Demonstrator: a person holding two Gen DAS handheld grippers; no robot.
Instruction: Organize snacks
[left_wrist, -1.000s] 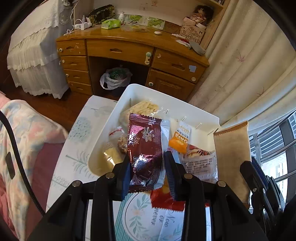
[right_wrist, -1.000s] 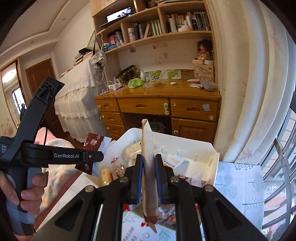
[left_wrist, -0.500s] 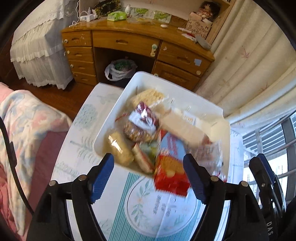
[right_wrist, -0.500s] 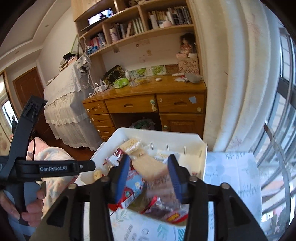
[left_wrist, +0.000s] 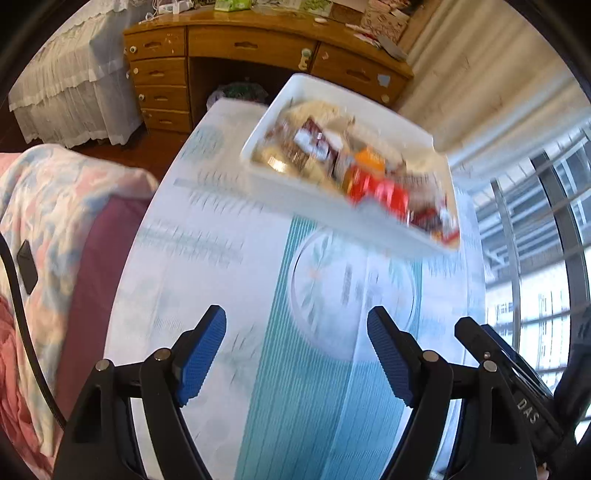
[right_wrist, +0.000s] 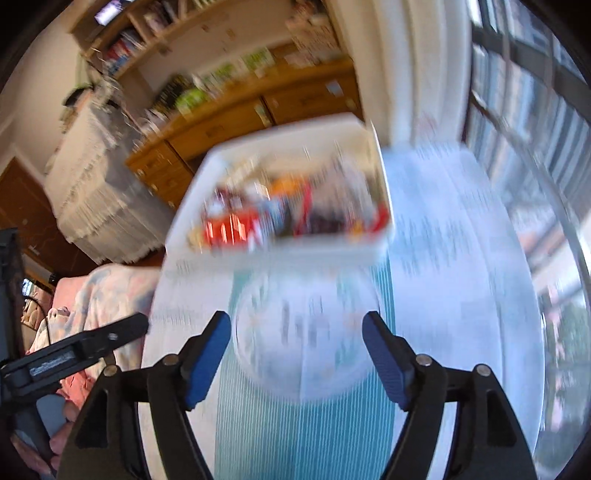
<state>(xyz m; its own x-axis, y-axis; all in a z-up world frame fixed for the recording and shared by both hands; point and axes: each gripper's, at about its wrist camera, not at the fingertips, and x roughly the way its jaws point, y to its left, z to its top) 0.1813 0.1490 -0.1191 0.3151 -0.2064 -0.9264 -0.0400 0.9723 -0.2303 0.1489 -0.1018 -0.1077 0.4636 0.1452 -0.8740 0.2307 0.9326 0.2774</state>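
A white bin (left_wrist: 280, 181) (right_wrist: 280, 251) full of mixed snack packets (left_wrist: 373, 184) (right_wrist: 229, 230) stands at the far side of the table. Both views are blurred by motion. My left gripper (left_wrist: 297, 325) hovers over the patterned tablecloth well short of the bin, its jaws opening, with nothing between its blue pads (left_wrist: 201, 362). My right gripper (right_wrist: 297, 328) is likewise back from the bin, jaws opening and empty. In the right wrist view the left gripper's black frame shows at the lower left, held by a hand (right_wrist: 55, 439).
The table wears a white and teal cloth (left_wrist: 295, 387) with a round leaf emblem (right_wrist: 306, 332). A bed with a floral cover (left_wrist: 55, 221) lies to the left. A wooden desk (left_wrist: 258, 48) stands beyond the table, curtain and window (left_wrist: 535, 221) on the right.
Both grippers let go of their packets, the dark red one and the tan one, which dropped into the bin. Both then pulled back from the bin with jaws wide apart.
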